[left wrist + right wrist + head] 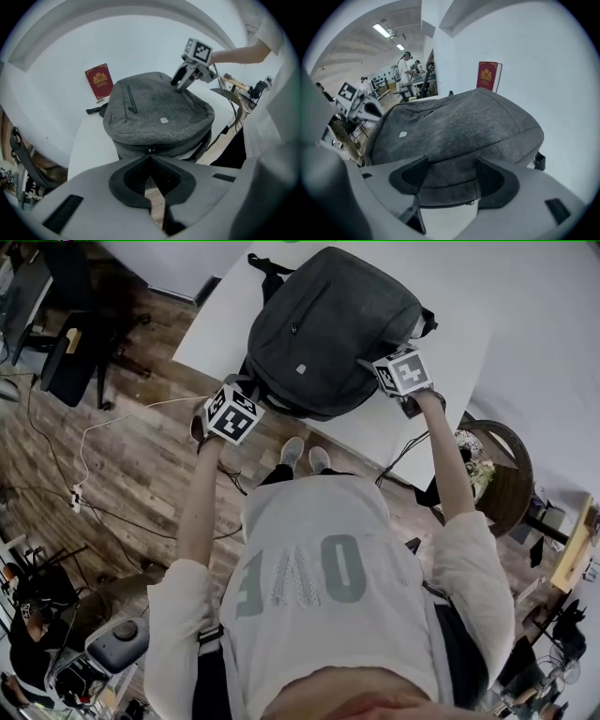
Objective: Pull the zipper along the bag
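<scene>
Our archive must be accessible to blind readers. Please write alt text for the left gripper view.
A grey backpack lies on a white table, seen past the left gripper, whose jaws are shut right at the zipper pull on the bag's near edge. The right gripper reaches the bag's far side, and a red booklet stands against the wall.

your left gripper point(150, 159) has its jaws pressed together, tips at the near edge of the backpack point(154, 105), arm stretched forward and down. your right gripper point(447, 176) holds its jaws wide apart, astride the backpack's right corner, arm likewise outstretched.
</scene>
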A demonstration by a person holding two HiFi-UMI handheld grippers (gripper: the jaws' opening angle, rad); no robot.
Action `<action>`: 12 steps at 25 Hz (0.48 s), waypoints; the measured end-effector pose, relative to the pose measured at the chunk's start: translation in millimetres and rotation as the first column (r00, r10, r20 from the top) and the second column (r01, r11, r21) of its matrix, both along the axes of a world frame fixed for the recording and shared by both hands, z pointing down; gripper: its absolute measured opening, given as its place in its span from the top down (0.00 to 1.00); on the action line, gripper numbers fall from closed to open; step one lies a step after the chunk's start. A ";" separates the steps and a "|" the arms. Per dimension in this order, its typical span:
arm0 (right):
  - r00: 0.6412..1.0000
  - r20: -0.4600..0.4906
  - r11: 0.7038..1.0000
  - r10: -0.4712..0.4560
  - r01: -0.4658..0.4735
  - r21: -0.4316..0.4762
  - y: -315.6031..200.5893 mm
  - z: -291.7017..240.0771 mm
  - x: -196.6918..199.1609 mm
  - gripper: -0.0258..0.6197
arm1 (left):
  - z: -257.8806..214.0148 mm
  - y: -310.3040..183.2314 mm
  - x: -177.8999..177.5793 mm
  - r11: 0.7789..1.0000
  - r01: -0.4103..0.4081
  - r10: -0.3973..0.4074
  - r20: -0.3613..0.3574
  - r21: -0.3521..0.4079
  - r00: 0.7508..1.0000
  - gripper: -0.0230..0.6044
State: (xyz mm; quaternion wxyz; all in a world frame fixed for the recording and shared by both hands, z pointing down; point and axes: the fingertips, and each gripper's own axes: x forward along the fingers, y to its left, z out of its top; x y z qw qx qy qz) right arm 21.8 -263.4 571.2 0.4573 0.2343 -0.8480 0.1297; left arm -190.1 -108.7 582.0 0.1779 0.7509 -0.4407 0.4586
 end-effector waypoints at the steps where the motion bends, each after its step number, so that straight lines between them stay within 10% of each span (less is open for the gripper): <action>1: 1.000 -0.009 1.000 -0.022 0.022 -0.006 11.5 -2.3 2.6 0.44 | 0.4 -4.2 -4.3 1.000 -0.006 0.006 0.016 0.002 1.000 0.92; 12: 0.995 -0.058 0.996 -0.084 0.082 -0.024 91.5 3.3 8.6 0.44 | 1.9 -77.6 -53.0 0.998 -0.057 0.055 0.136 0.015 0.989 0.92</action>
